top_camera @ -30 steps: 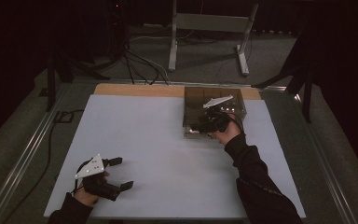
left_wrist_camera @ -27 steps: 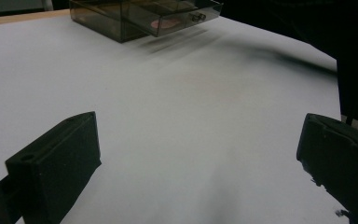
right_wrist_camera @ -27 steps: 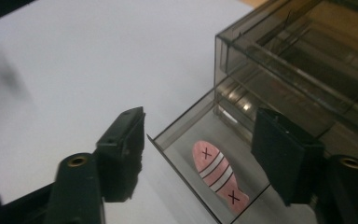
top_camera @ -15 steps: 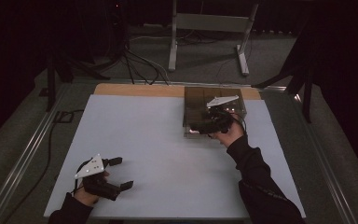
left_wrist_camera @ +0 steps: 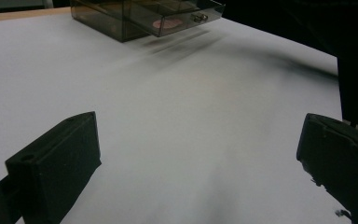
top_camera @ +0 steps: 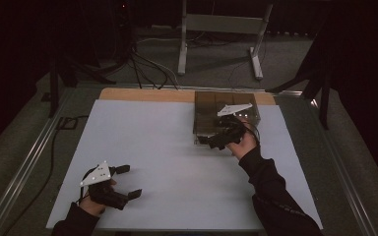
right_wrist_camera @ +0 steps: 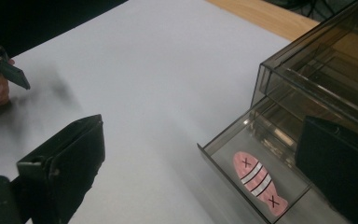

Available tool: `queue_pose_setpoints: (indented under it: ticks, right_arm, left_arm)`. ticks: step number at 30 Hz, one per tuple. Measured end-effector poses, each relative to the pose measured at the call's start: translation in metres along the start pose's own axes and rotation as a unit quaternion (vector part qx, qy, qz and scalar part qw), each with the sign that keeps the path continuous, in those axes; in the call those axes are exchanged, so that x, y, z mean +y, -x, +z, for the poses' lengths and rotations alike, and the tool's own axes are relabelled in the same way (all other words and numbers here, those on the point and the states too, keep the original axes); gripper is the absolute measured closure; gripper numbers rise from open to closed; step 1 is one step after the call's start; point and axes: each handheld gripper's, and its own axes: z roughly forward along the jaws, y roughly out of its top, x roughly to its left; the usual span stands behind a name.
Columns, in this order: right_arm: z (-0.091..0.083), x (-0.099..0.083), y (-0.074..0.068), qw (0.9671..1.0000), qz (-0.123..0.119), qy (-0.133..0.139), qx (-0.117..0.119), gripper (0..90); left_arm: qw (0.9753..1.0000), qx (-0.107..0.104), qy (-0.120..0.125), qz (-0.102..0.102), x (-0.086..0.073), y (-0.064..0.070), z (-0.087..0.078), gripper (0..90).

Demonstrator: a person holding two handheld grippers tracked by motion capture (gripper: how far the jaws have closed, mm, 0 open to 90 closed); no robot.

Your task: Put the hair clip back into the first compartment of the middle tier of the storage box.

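Observation:
A smoked clear drawer box (top_camera: pixel 226 105) stands at the table's far right. Its bottom drawer (right_wrist_camera: pixel 242 154) is pulled out and holds a flat pink fish (right_wrist_camera: pixel 258 179) with white stripes and black crosses. The box (left_wrist_camera: pixel 121 14), the fish (left_wrist_camera: pixel 165 23) and the drawer's small knob (left_wrist_camera: pixel 198 17) also appear far off in the left gripper view. My right gripper (top_camera: pixel 216 140) hovers at the box's front, open, nothing between its jaws (right_wrist_camera: pixel 200 172); one jaw overlaps the drawer's right side. My left gripper (top_camera: pixel 129 181) rests open near the front left edge, jaws wide over bare paper (left_wrist_camera: pixel 198 158).
White paper (top_camera: pixel 167 147) covers the table, with a wooden strip (top_camera: pixel 142 94) along the far edge. A metal stand (top_camera: pixel 216 29) and cables (top_camera: pixel 138 64) sit on the floor beyond. The other hand with its gripper (right_wrist_camera: pixel 0 70) shows at the left of the right gripper view.
The right hand has drifted slightly toward the near side at the box's front. The left gripper has stayed put.

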Motion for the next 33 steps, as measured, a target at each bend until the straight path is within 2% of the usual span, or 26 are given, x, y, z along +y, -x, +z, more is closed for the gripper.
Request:
queue_pose_setpoints:
  ticks: [4,19,25,30,33]
  right_arm:
    - [-0.001,0.000,-0.002,1.0000,0.001,0.005,0.002,1.3]
    - [0.006,-0.009,-0.028,0.9992,-0.038,0.012,0.012,0.0]
    - [0.010,-0.021,-0.038,0.9986,-0.046,0.011,0.024,0.0]
    - [0.013,-0.036,-0.040,0.9984,-0.042,0.011,0.037,0.0]
    - [0.015,-0.043,-0.040,0.9984,-0.043,0.009,0.036,0.0]
  left_arm:
    - [1.0000,0.001,-0.001,0.002,0.000,0.001,0.000,0.4]
    - [1.0000,0.006,0.003,0.002,-0.002,0.003,-0.006,0.4]
    - [1.0000,0.008,0.003,0.004,-0.003,0.004,-0.008,0.4]
    - [1.0000,0.007,0.003,0.004,-0.003,0.003,-0.007,0.4]
    - [1.0000,0.006,0.002,0.005,-0.003,0.004,-0.007,0.4]
